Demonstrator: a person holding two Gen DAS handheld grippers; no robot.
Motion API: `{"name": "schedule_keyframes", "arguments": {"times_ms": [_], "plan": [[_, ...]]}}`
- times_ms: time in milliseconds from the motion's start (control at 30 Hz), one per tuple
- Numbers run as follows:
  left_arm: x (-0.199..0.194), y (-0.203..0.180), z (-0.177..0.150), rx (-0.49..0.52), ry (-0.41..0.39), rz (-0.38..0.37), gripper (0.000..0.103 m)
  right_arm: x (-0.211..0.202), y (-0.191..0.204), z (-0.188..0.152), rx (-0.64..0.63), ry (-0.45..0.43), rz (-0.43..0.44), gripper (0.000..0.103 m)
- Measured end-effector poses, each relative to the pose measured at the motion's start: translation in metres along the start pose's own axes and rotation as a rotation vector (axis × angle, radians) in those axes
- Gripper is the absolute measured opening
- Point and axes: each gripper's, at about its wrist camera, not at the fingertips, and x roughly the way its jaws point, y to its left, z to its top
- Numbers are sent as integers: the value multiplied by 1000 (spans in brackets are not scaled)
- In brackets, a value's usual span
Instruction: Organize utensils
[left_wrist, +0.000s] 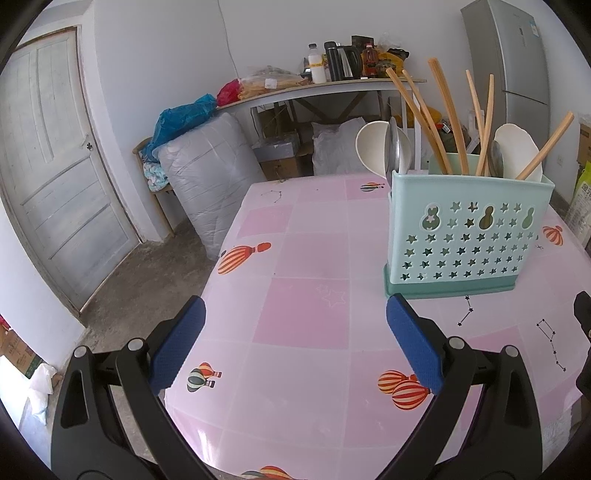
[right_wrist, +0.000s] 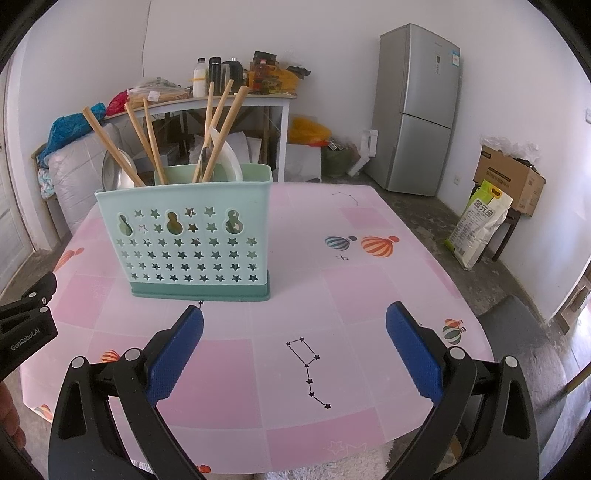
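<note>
Two tools, both spread and empty, above the desk.
Left tool, right tool; utensil caddy upright near far desk edge, holding chopsticks, spoons.

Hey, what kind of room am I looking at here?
Probably a home kitchen or dining area that doubles as storage: a silver fridge by the wall, a table under a pink cloth holding a utensil caddy, and a side table crowded with bottles.
</note>
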Motion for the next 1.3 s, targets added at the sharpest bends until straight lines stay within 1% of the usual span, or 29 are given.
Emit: {"name": "schedule_keyframes", "arguments": {"times_ms": [1300], "plan": [[2,0,-1,2,3,-1,94,0,3,1,1,4,4,96]]}}
